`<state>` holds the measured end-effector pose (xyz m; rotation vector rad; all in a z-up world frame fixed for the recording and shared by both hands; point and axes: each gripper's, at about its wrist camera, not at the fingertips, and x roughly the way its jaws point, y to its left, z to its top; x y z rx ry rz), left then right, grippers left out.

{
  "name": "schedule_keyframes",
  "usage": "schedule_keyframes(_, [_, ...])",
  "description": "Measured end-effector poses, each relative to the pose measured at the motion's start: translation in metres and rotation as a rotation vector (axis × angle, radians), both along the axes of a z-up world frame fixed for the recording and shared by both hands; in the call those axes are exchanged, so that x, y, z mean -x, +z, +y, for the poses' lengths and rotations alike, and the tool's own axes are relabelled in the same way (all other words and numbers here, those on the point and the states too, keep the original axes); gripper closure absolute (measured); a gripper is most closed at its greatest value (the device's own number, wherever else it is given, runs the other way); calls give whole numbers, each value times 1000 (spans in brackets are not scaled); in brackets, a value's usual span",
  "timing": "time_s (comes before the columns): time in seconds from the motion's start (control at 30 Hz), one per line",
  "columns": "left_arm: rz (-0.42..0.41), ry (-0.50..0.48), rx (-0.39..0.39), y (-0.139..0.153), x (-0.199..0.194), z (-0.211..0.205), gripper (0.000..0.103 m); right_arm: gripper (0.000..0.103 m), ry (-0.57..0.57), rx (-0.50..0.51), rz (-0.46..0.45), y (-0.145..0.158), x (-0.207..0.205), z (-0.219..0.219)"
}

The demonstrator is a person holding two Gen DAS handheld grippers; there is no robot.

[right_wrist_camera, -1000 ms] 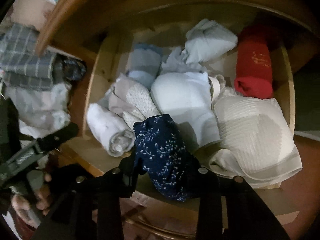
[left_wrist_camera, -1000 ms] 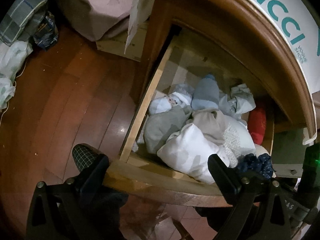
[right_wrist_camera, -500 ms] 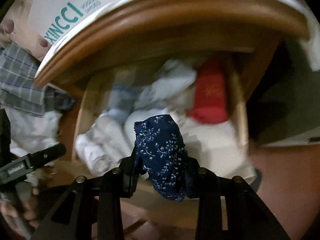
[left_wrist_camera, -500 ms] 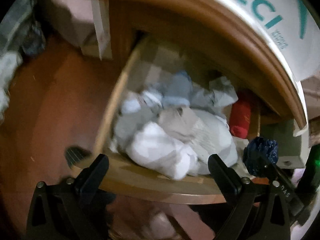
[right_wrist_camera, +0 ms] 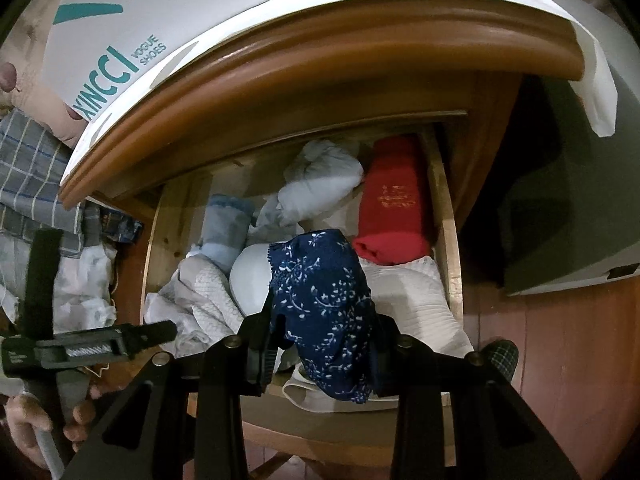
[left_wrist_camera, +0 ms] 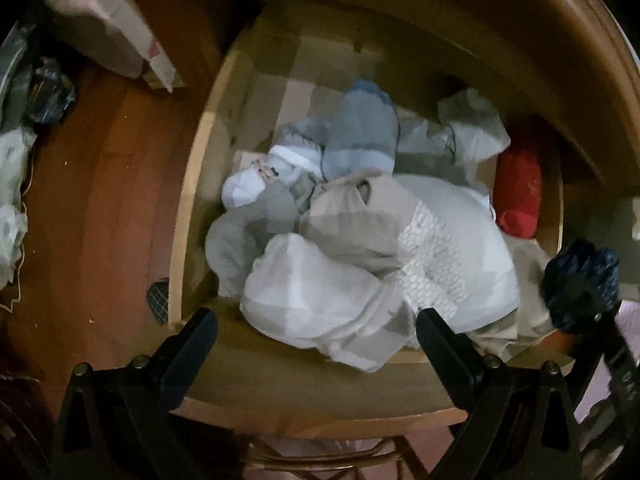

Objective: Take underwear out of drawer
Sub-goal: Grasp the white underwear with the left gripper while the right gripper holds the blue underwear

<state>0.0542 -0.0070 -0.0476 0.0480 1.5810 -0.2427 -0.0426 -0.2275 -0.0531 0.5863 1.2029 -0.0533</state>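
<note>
Wooden floor (left_wrist_camera: 100, 208), far left: heap of pale and plaid cloth (right_wrist_camera: 36, 184) beside the cabinet, with a cardboard box (left_wrist_camera: 108, 36) behind it. Left gripper (left_wrist_camera: 316, 334): jaws spread wide, nothing between them, poised above the front edge of the drawer; seen from the right wrist view it is carried by a hand (right_wrist_camera: 36, 424) at lower left. Drawer (left_wrist_camera: 188, 216), pale wood, pulled out from a brown cabinet whose rounded top (right_wrist_camera: 320, 44) carries a white shoe box (right_wrist_camera: 132, 28) printed in teal lettering. Contents, left to right: a small white rolled piece (left_wrist_camera: 244, 188) against the left wall; a grey garment (left_wrist_camera: 240, 240) below it; a large white folded garment (left_wrist_camera: 316, 300) spilling over the front edge; a light blue roll (left_wrist_camera: 360, 136) toward the back; a beige piece (left_wrist_camera: 360, 220) at centre; a white textured garment (left_wrist_camera: 436, 256); a crumpled pale grey-white bundle (left_wrist_camera: 472, 132) at the back; a red roll (left_wrist_camera: 518, 192) against the right wall. Navy floral underwear (right_wrist_camera: 324, 312): clamped in the right gripper (right_wrist_camera: 324, 354), jaws drawn in on the bunched cloth, held just above the drawer's front right corner, clear of the other garments. Far right: a plaid slipper (right_wrist_camera: 500, 354) on the floor.
</note>
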Motion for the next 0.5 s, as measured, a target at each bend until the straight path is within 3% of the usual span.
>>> schedule_keyframes(0.33, [61, -45, -19, -33, -6, -9, 1, 70, 1, 2, 10, -3, -1, 1])
schedule_keyframes(0.4, [74, -27, -9, -38, -7, -8, 12, 70, 0, 1, 12, -3, -1, 1])
schedule_keyframes(0.5, [68, -24, -7, -35, -5, -5, 19, 70, -4, -5, 13, -3, -1, 1])
